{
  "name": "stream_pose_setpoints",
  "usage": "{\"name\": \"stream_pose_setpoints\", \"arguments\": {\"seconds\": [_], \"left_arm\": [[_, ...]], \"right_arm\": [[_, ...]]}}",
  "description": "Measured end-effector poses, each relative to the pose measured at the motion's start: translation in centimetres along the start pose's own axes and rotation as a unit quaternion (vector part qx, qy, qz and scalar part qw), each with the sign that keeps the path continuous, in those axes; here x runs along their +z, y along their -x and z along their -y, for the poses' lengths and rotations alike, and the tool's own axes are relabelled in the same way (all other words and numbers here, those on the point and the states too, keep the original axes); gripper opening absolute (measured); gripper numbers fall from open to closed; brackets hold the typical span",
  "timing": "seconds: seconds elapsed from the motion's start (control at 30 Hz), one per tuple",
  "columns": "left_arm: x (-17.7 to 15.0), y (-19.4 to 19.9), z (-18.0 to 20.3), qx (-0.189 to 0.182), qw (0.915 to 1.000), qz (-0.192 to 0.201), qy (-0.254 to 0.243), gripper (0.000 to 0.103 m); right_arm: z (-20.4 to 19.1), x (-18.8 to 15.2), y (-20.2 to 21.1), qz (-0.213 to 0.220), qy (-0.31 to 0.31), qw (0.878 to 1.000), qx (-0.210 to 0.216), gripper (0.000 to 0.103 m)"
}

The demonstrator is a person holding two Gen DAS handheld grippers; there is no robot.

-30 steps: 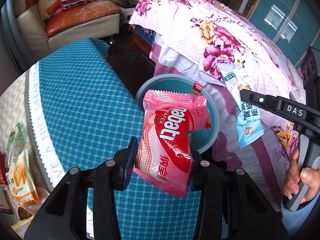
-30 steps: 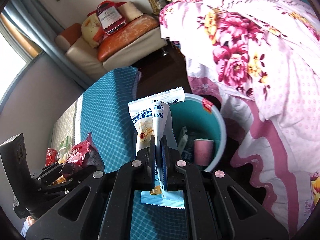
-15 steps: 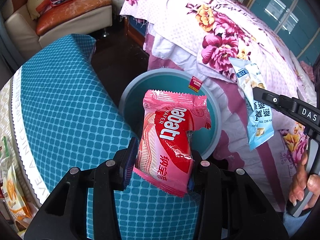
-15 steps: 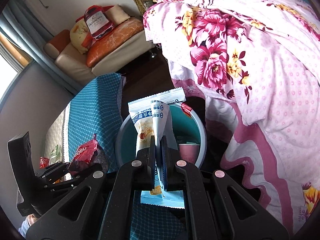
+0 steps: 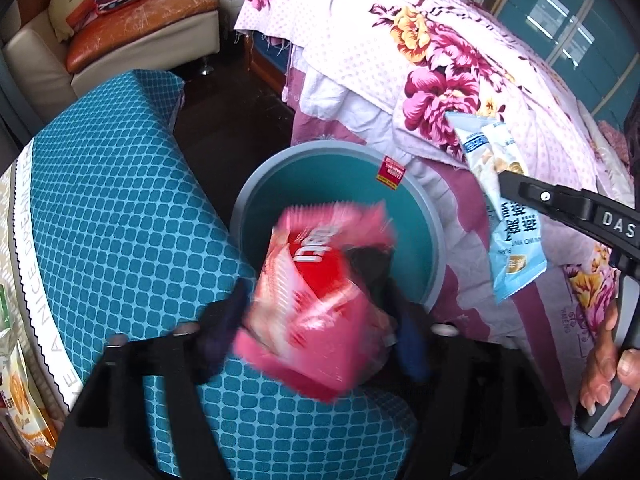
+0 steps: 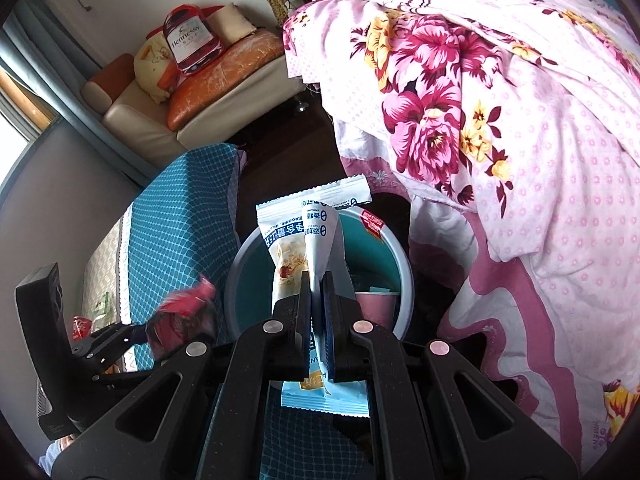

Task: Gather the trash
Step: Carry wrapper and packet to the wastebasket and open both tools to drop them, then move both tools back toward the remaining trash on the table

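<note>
A pink and red wafer wrapper (image 5: 316, 300) shows blurred between the fingers of my left gripper (image 5: 316, 332), over the near rim of the teal bin (image 5: 320, 148). The left jaws are opening and stand clear of the wrapper's sides. In the right wrist view the same wrapper (image 6: 188, 300) sits at the left gripper (image 6: 176, 320), beside the bin (image 6: 400, 256). My right gripper (image 6: 318, 280) is shut on a blue and white snack packet (image 6: 296, 240), held upright above the bin. That packet (image 5: 508, 232) hangs to the bin's right in the left wrist view.
The bin holds a pink cup (image 6: 374, 308) and other scraps. It stands on the floor between a table with a teal cloth (image 5: 120, 220) and a bed with a floral quilt (image 5: 440, 60). More snack packets (image 5: 24, 400) lie at the table's left. A sofa (image 5: 120, 40) is behind.
The left jaws have spread apart and the pink wrapper has come loose, blurred and tilting toward the bin. Both grippers have come nearer the bin. The right grip is unchanged.
</note>
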State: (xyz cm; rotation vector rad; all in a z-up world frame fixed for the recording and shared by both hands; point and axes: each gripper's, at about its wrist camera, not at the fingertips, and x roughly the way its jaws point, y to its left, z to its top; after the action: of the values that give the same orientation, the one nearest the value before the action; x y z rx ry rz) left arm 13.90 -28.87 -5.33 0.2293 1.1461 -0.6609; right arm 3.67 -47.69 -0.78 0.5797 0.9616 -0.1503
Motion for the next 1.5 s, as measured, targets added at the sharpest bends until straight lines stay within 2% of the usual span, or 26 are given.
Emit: {"name": "stream_pose_setpoints", "arguments": {"seconds": [0.13,0.23,1.07,1.1,1.17,1.2,1.23,1.3,1.37,1.5], "left_arm": [[-0.1,0.4,0.1,0.008,0.9999,0.012,-0.006,0.09],[-0.4,0.8,-0.4,0.007,0.9999,0.014,0.0,0.091],[-4.5,4.6,-6.9,-0.011,0.997,0.035,0.069,0.092],[-4.7,4.8,-7.3,-0.013,0.9966,0.036,0.074,0.092],[-4.9,5.1,-7.8,-0.016,0.9959,0.038,0.081,0.092],[-5.0,5.2,-8.0,-0.018,0.9957,0.038,0.083,0.092],[-5.1,5.3,-8.2,-0.019,0.9953,0.039,0.086,0.092],[-5.4,5.7,-8.7,-0.023,0.9947,0.041,0.091,0.092],[-5.8,6.2,-9.2,-0.027,0.9939,0.043,0.098,0.093],[-6.5,7.1,-9.9,-0.031,0.9925,0.05,0.107,0.093]], "right_arm": [[-0.4,-0.1,-0.5,-0.006,0.003,1.0,-0.002,0.005],[-0.8,-0.1,-0.7,-0.009,0.006,1.0,-0.003,0.005],[-6.8,-0.7,-1.7,-0.028,0.054,0.998,-0.025,0.008],[-7.0,-0.7,-1.8,-0.031,0.055,0.998,-0.027,0.01],[-7.4,-0.7,-1.8,-0.034,0.054,0.998,-0.028,0.025],[-7.5,-0.7,-1.7,-0.033,0.054,0.998,-0.03,0.047],[-7.8,-0.8,-1.6,-0.029,0.056,0.997,-0.034,0.06],[-8.5,-0.9,-1.3,-0.026,0.063,0.997,-0.04,0.063],[-9.0,-1.1,-1.1,-0.033,0.062,0.997,-0.039,0.073],[-9.9,-1.3,-0.9,-0.042,0.06,0.997,-0.038,0.075]]}}
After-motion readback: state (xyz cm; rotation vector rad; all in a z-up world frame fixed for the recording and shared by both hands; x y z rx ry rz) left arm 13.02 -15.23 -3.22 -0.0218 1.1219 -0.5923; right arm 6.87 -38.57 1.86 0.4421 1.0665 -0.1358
